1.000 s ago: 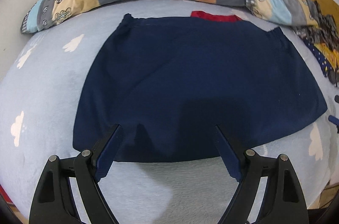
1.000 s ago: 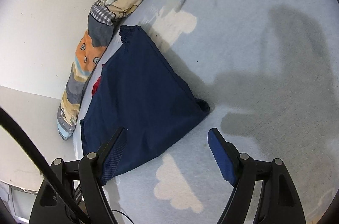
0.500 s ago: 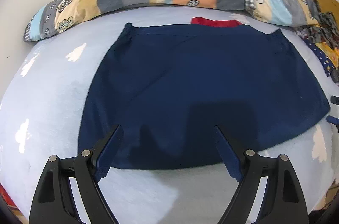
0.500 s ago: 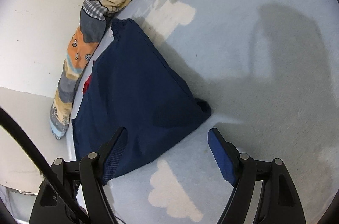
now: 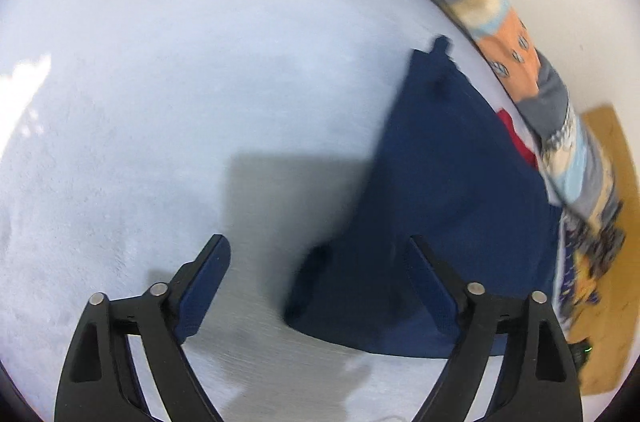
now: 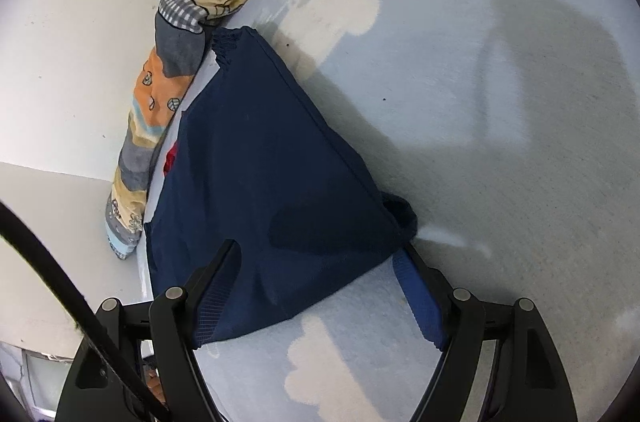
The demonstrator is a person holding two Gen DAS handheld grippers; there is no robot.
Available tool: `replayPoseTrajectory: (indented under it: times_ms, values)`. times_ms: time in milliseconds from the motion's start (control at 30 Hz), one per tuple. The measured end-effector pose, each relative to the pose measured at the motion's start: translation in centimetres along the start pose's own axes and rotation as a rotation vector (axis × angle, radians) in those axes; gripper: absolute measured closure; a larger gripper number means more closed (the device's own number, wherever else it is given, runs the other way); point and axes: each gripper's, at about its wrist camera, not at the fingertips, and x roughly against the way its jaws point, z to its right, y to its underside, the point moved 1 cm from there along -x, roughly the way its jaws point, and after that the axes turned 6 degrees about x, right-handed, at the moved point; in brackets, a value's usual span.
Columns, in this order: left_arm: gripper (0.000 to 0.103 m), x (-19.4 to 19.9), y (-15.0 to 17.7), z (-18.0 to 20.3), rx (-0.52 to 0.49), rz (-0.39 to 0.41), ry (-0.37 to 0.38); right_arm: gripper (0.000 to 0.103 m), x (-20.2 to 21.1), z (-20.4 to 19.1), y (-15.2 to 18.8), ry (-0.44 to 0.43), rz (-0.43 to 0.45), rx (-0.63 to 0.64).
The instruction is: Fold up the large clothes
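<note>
The left gripper (image 5: 318, 286) has swung sharply to the left since half a second ago: then it looked square at the navy garment (image 5: 448, 214) from its near hem, now the cloth sits off to the right of its view and its released fingers frame bare bed sheet (image 5: 168, 110) and one corner of the hem, the frame smeared by motion. The right gripper (image 6: 320, 286) has dropped closer, so that the right hem corner (image 6: 400, 212) lies just beyond its right finger, jaws spread and holding nothing. Judged from this, both grippers are taking up the two hem corners to begin a fold, and no fold of this layer is yet made. The garment lies flat on the bed, its far edge near a long patchwork bolster (image 6: 180, 62) along the wall, a sliver of red fabric (image 6: 171, 158) peeping out at that far edge. The cloth is a dark, matte knit, trapezoid in outline, with a gathered, ribbed band at the far corner (image 6: 230, 42) and a small rolled lip at the near right corner; it looks soft and limp, likely to sag once lifted. The sheet is pale blue, slightly fuzzy, printed with white clouds (image 6: 340, 10). A heap of patterned clothes (image 5: 584, 262) lies at the right edge of the left view, beside a wooden board (image 5: 612, 150).
</note>
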Motion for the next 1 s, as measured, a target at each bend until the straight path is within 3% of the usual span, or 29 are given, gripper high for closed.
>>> replayPoseTrajectory:
  times_ms: [33, 167, 300, 367, 400, 533, 633, 667, 700, 733, 767, 800, 1000]
  values:
    - [0.014, -0.8, -0.3, -1.0, 0.023, -0.052, 0.042, 0.02, -0.1, -0.1, 0.0, -0.003, -0.002, 0.001]
    - [0.005, -1.4, -0.5, -1.3, -0.013, -0.108, 0.131, 0.02, -0.4, -0.6, 0.0, 0.0, -0.008, 0.019]
    - [0.005, -2.2, 0.4, 0.0, -0.051, -0.125, 0.143, 0.02, -0.6, -0.6, 0.0, -0.008, -0.01, 0.014]
    - [0.006, -2.3, 0.6, 0.8, -0.025, -0.175, 0.264, 0.02, -0.6, -0.5, -0.1, -0.014, -0.009, 0.004]
    - [0.006, -2.5, 0.7, 1.4, -0.026, -0.191, 0.286, 0.02, -0.6, -0.5, -0.1, -0.015, -0.008, 0.003]
    - [0.006, -3.9, 1.4, 2.9, -0.069, -0.19, 0.252, 0.02, -0.9, -0.4, -0.2, -0.017, -0.01, 0.015]
    - [0.008, -4.4, 1.2, 3.0, -0.018, -0.179, 0.374, 0.019, -1.3, 0.0, -0.5, -0.042, -0.003, 0.012]
    - [0.022, -4.4, 1.0, 2.8, 0.006, -0.164, 0.376, 0.02, -1.5, 0.1, -0.6, -0.058, 0.004, 0.009]
    - [0.037, -4.3, 1.0, 2.5, 0.021, -0.151, 0.365, 0.028, -1.6, 0.2, -0.7, -0.067, 0.011, 0.008]
    - [0.079, -4.4, 0.9, 2.5, 0.028, -0.154, 0.355, 0.041, -1.6, 0.3, -0.9, -0.069, 0.018, 0.007]
    - [0.086, -4.7, 0.9, 2.4, 0.041, -0.18, 0.38, 0.079, -1.7, 0.5, -1.0, -0.067, 0.006, -0.004]
    - [0.086, -4.6, 0.9, 2.3, 0.055, -0.181, 0.391, 0.088, -1.8, 0.8, -1.0, -0.082, 0.001, -0.026]
    - [0.087, -2.2, 1.1, 4.5, -0.022, -0.125, 0.348, 0.094, 0.8, -2.4, -0.8, -0.084, 0.041, 0.054]
